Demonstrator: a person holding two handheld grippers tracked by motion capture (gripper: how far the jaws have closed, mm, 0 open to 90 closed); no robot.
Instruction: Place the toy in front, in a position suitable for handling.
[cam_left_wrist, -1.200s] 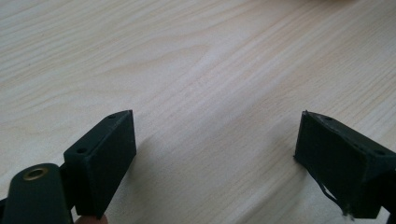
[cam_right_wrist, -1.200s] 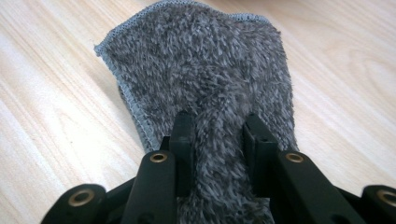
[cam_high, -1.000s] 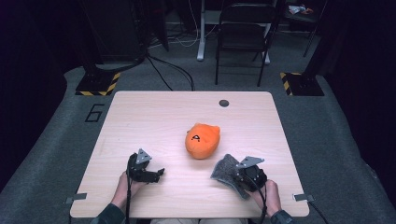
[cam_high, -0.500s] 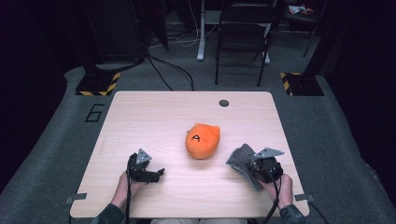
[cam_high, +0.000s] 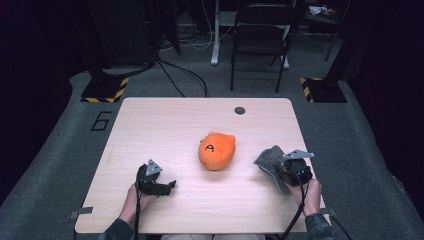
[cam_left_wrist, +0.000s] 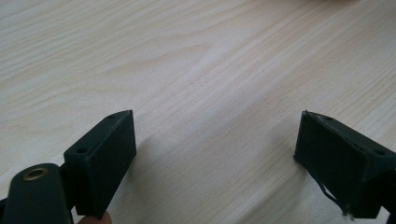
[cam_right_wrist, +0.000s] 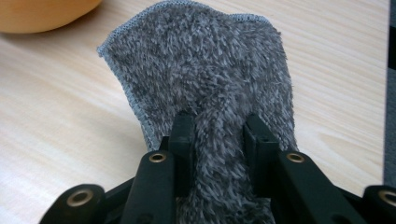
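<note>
A: What's laid out here?
B: A pale wooden table (cam_high: 165, 125), with an orange plush toy (cam_high: 217, 150) lying near its middle

A: And the cloth?
B: The grey fuzzy cloth (cam_right_wrist: 205, 84) sits toward the table's right edge, just right of the toy; from above I can't quite tell if it all rests on the wood. The right gripper (cam_high: 291, 170) has its jaws pinching a bunched fold of it

A: The other one?
B: The left gripper (cam_high: 170, 186) rests low at the near left, well apart from the toy, jaws spread wide with bare wood between them
</note>
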